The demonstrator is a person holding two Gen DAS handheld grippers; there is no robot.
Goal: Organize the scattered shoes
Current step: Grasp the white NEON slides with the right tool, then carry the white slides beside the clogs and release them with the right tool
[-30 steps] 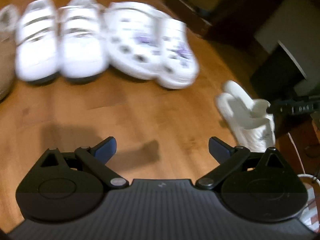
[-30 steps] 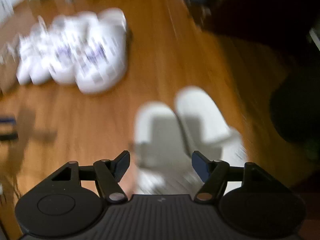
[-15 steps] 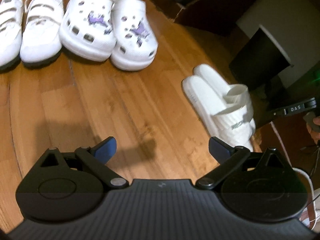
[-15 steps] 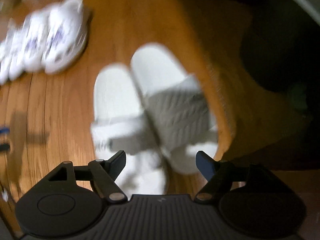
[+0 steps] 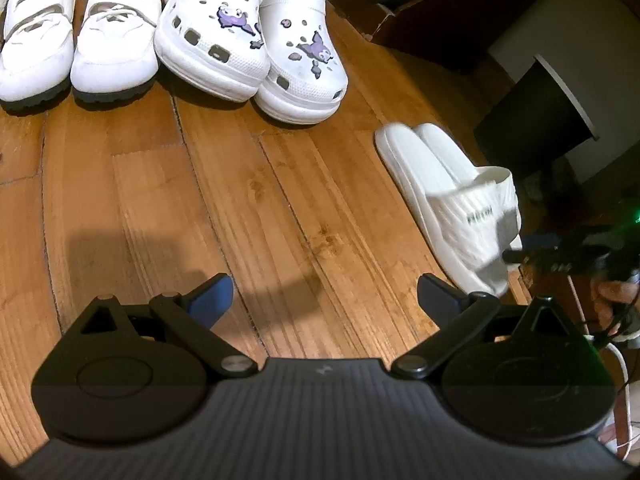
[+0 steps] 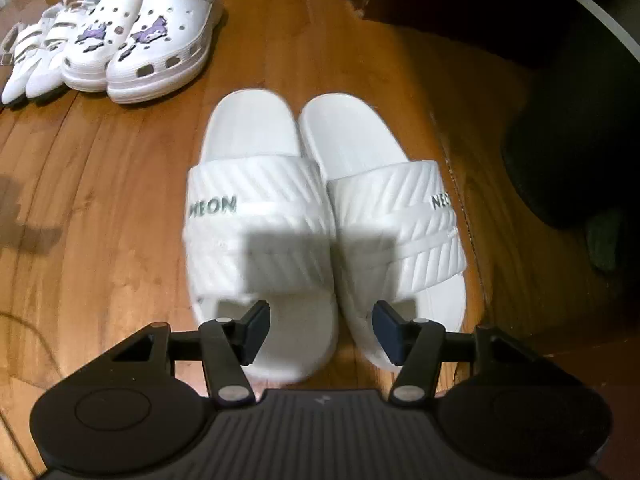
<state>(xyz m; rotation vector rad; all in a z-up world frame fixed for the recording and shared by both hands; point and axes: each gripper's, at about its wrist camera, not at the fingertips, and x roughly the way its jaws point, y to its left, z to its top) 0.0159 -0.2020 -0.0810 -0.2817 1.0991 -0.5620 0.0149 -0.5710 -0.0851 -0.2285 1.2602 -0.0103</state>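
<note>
White ribbed rubber slides [image 6: 324, 216], paired mid-frame on brown plank floor [image 6: 100, 208]. Right gripper [image 6: 320, 330] spread wide just above the toes. Left gripper [image 5: 325, 300] released, empty.

Warm wooden plank floor [image 5: 248, 208], dark furniture [image 5: 532, 128]

I'm seeing glossy wood floor planks [image 5: 248, 200], matt ribbed rubbery white slides [image 6: 320, 208], and smooth plastic-looking clogs [image 5: 248, 36].

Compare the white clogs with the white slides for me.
The clogs have closed, hole-dotted toes with purple charms; the slides are open-toed with a ribbed strap and grey lettering. The clogs sit next to the sneakers; the slides lie apart, in front of the right hand-held gripper. Both are white pairs, side by side on the wood floor.
</note>
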